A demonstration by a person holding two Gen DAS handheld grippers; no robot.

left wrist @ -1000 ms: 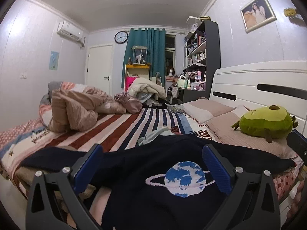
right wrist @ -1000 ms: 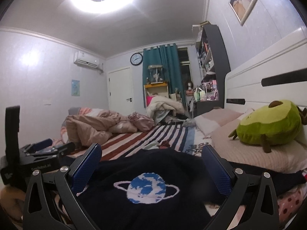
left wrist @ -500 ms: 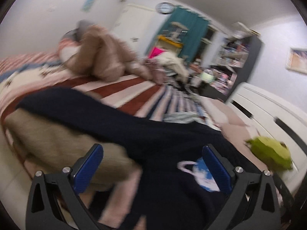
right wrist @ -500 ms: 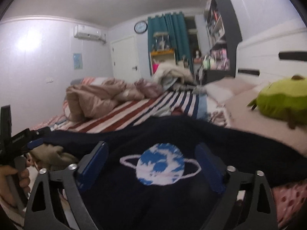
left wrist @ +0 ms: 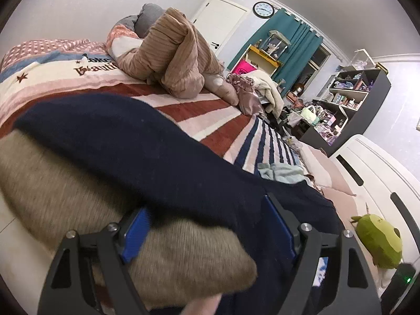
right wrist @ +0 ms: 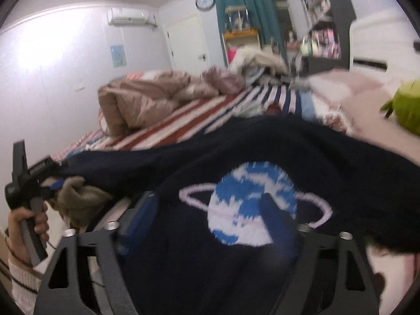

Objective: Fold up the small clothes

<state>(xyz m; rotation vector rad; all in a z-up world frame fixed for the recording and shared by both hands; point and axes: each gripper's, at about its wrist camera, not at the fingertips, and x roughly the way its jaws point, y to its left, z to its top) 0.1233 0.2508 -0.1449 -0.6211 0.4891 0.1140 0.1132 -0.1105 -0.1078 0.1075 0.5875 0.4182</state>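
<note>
A navy sweater (left wrist: 147, 147) with a blue-and-white planet picture (right wrist: 252, 204) lies spread on the striped bed cover (left wrist: 210, 115). Its sleeve runs out to the left over a tan fleece garment (left wrist: 65, 183). My left gripper (left wrist: 207, 229) is low over the sleeve where it meets the body. Its jaws are closing, with navy fabric and tan fleece between the blue pads. My right gripper (right wrist: 207, 216) is down at the sweater's front near the planet, jaws closing with navy fabric between them. In the right wrist view a hand holds the left gripper (right wrist: 55, 181) at the sleeve.
A crumpled brown quilt (left wrist: 173, 60) and other clothes are piled at the bed's far end. A light blue cloth (left wrist: 281, 172) lies just beyond the sweater. A green avocado plush (left wrist: 378, 241) sits on the pink pillows by the white headboard (left wrist: 380, 173). Dark shelves (left wrist: 349, 105) stand behind.
Both grippers have come down onto the sweater and their jaws have narrowed. The left one swung out left over the sleeve and rolled. The right one tipped down toward the planet.
</note>
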